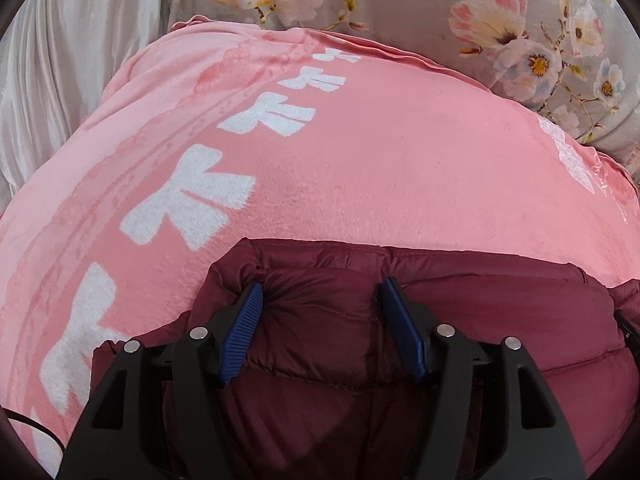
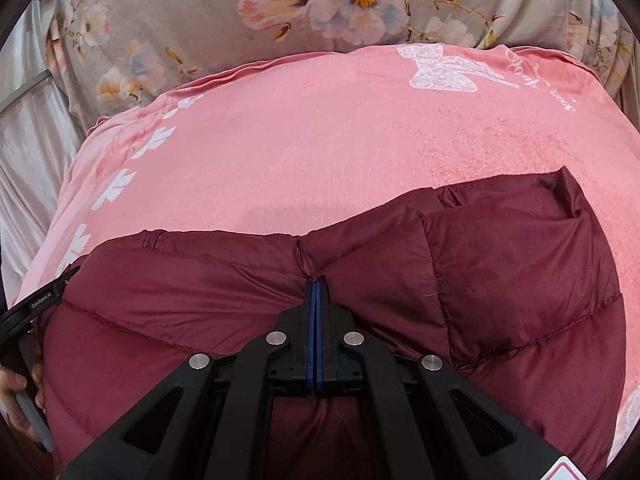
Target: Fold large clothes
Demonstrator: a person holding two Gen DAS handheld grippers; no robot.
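Puffy quilted maroon jacket (image 2: 520,264), plush pink blanket (image 2: 300,152)

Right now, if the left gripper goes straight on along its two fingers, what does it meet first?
Most likely the dark red puffy jacket: its padding already bulges between the open fingers of the left gripper. Beyond the jacket's edge lies only the pink blanket. Depth is hard to judge in this fisheye view.

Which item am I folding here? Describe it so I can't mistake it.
On the pink blanket, nearest the grippers, lies the jacket. It is the only dark maroon, puffy, quilted thing; the blanket is flat with white prints, the bedding behind floral.
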